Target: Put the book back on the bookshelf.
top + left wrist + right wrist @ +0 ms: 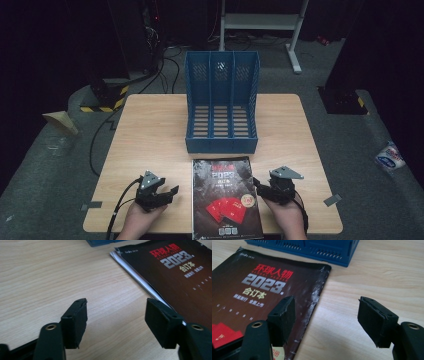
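A thick dark magazine (226, 197) with red and white lettering lies flat at the table's near edge, just in front of a blue three-slot file rack (221, 102). My left gripper (169, 194) rests open on the wood left of the magazine (175, 272), its right jaw at the page edge. My right gripper (259, 186) is open at the magazine's right edge (262, 290); its left jaw is over the cover, its right jaw over bare wood. Nothing sits between either pair of jaws. The rack's base (312, 247) lies beyond.
The wooden table (145, 135) has bare wood on both sides of the rack. A white packet (390, 157) and a wedge-shaped object (60, 121) lie on the dark floor. A metal frame (260, 22) stands behind the table.
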The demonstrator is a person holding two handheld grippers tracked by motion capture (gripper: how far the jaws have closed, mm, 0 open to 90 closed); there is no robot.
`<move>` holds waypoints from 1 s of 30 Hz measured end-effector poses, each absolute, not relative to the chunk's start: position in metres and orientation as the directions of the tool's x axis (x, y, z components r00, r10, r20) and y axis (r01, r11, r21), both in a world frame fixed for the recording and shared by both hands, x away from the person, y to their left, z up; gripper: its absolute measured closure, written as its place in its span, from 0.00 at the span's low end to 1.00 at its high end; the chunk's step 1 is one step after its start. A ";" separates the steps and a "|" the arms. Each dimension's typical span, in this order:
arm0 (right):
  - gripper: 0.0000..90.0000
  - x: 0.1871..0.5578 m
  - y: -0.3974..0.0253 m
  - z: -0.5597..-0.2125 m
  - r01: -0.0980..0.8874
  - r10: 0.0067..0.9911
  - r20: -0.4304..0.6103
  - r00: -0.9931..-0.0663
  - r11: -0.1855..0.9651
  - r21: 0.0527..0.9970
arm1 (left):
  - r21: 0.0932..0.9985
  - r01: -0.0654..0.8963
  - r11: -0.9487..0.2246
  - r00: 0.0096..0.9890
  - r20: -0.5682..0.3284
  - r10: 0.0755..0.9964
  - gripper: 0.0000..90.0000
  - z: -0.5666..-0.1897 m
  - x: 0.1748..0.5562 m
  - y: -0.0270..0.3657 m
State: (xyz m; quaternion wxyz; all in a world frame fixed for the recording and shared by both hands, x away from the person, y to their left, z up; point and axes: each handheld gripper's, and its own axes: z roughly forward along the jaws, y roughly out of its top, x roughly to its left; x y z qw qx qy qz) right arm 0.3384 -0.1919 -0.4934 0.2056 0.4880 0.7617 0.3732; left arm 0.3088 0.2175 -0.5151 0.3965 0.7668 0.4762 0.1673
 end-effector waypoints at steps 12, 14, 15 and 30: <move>0.33 0.328 -0.186 -0.503 0.605 0.899 0.074 -0.431 0.227 0.763 | 0.749 0.582 -0.317 0.560 -0.086 0.824 0.30 -0.503 0.309 0.189; 0.31 0.330 -0.185 -0.508 0.623 0.888 0.097 -0.450 0.235 0.746 | 0.752 0.580 -0.314 0.564 -0.093 0.821 0.30 -0.505 0.311 0.181; 0.31 0.330 -0.185 -0.510 0.635 0.882 0.115 -0.457 0.233 0.737 | 0.753 0.594 -0.283 0.567 -0.142 0.812 0.30 -0.510 0.312 0.174; 0.32 0.330 -0.147 -0.518 0.647 0.864 0.068 -0.500 0.320 0.692 | 0.742 0.597 -0.305 0.592 -0.151 0.792 0.34 -0.524 0.308 0.163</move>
